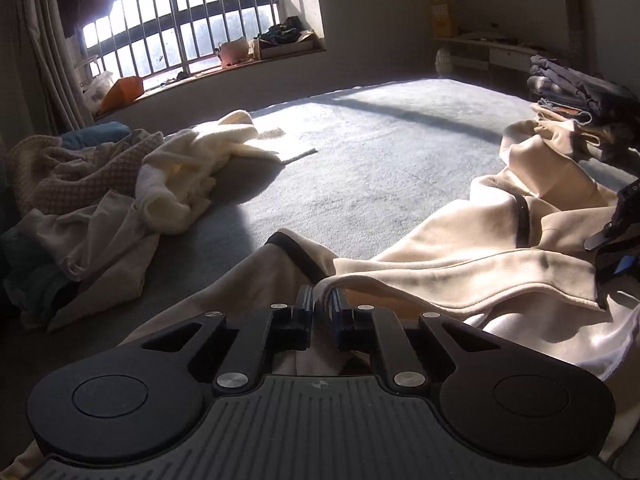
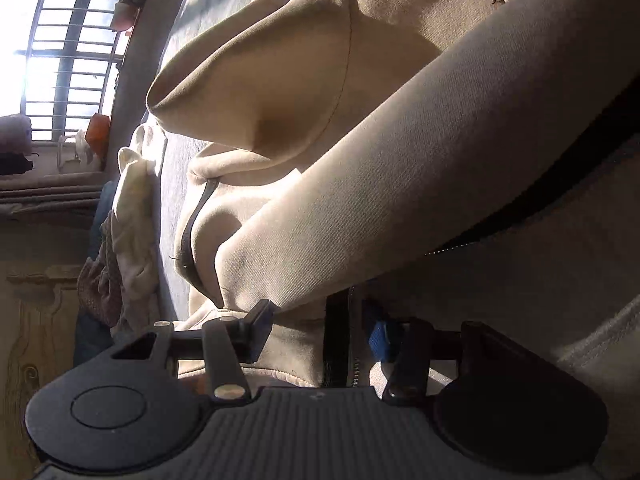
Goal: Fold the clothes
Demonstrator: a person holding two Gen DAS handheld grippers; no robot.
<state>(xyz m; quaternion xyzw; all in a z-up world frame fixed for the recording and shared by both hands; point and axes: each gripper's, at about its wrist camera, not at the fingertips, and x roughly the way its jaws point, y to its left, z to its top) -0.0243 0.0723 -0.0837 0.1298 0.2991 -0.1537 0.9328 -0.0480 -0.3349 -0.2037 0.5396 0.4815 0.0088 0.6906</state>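
A beige zip-up jacket (image 1: 480, 272) with dark trim lies rumpled across the near right of the grey bed (image 1: 360, 160). My left gripper (image 1: 322, 304) is shut on a folded edge of it, and a thin ridge of cloth rises between the pads. The right gripper (image 1: 616, 240) shows at the right edge, low over the jacket. In the right wrist view, which is rolled sideways, the jacket (image 2: 360, 160) fills the frame. My right gripper (image 2: 320, 328) stands open astride the zipper and dark band (image 2: 338, 332), which run flat and unbunched between its fingers.
A heap of unfolded clothes (image 1: 80, 200) lies at the left, with a cream garment (image 1: 200, 152) on top. A stack of folded dark clothes (image 1: 572, 88) sits at the far right. A barred window (image 1: 180, 20) and its sill lie beyond the bed.
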